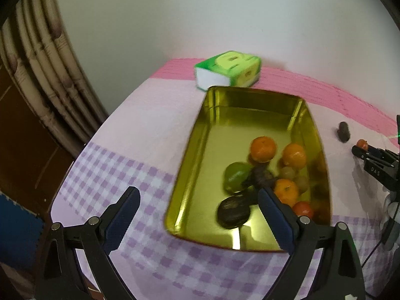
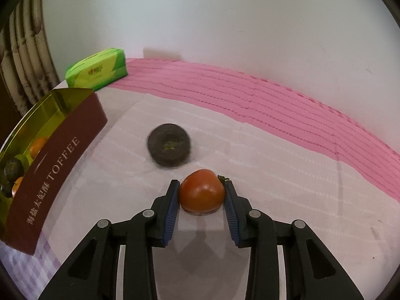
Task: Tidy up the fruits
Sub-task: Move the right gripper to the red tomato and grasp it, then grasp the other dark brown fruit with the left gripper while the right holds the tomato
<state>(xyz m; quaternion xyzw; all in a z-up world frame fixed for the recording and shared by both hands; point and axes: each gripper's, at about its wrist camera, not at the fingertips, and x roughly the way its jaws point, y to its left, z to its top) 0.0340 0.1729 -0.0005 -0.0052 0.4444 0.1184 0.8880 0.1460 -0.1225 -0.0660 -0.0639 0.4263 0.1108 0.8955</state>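
Tomato [image 2: 202,192]: on tablecloth [image 2: 275,165], pinched between right gripper [image 2: 202,191] pads, underside hidden. Dark round fruit [image 2: 168,147]: just beyond, blurred. Toffee tin [image 1: 200,135]: oranges [image 1: 263,149], green fruit [image 1: 236,176], dark pieces indistinct. Left gripper [image 1: 198,216]: spread wide, holding nothing.

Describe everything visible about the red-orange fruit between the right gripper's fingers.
The red-orange fruit is round, smooth and glossy, like a small tomato or persimmon, with a dark green stem bit at its upper right. It sits on the pale tablecloth, its underside touching the cloth. The right gripper is closed on it, both blue pads against its sides. A dark round fruit lies just beyond it, apart. From the left wrist view it shows only small at the right edge.
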